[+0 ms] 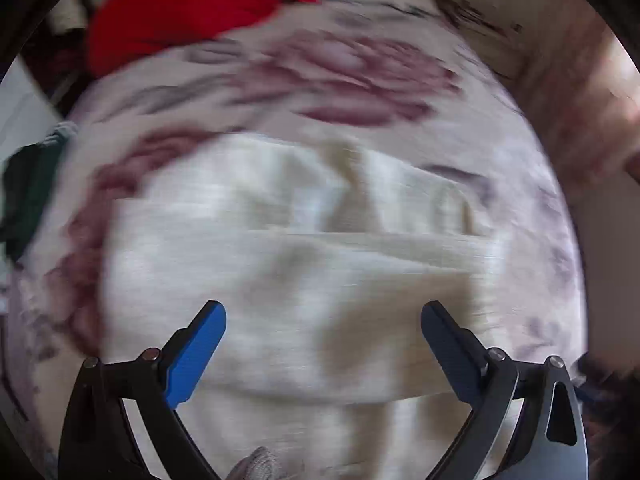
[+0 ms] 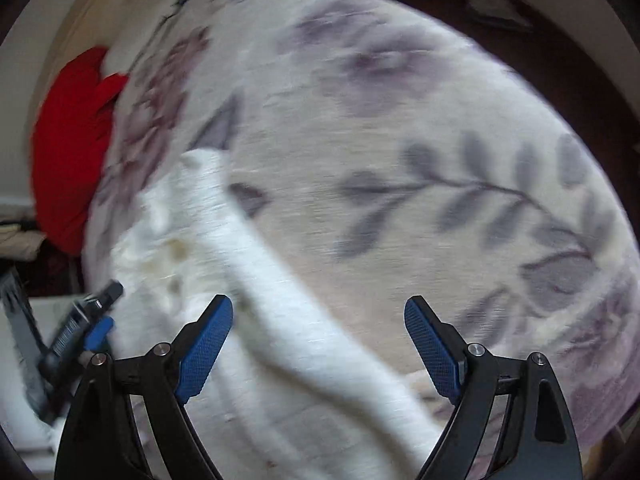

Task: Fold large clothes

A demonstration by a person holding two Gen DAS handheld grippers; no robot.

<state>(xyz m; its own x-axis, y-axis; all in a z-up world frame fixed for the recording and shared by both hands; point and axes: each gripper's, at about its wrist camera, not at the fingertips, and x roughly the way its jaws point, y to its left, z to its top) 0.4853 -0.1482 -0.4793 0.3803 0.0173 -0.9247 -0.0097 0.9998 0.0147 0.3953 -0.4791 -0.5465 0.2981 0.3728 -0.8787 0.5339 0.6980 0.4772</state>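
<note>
A cream-white garment point(image 1: 288, 264) lies spread and creased on a floral blanket point(image 1: 340, 72). My left gripper point(image 1: 323, 314) is open and empty, hovering just above the garment's near part. In the right wrist view the same garment point(image 2: 280, 320) runs as a long white band from the left down to the bottom. My right gripper point(image 2: 319, 310) is open and empty above it, with the floral blanket point(image 2: 440, 160) beyond. The left gripper point(image 2: 86, 328) shows at the far left of that view. Both views are blurred.
A red cloth point(image 1: 188, 12) lies at the blanket's far left edge; it also shows in the right wrist view point(image 2: 72, 148). A dark green item point(image 1: 24, 188) sits off the blanket's left side. A dark wooden edge point(image 2: 520, 12) runs behind.
</note>
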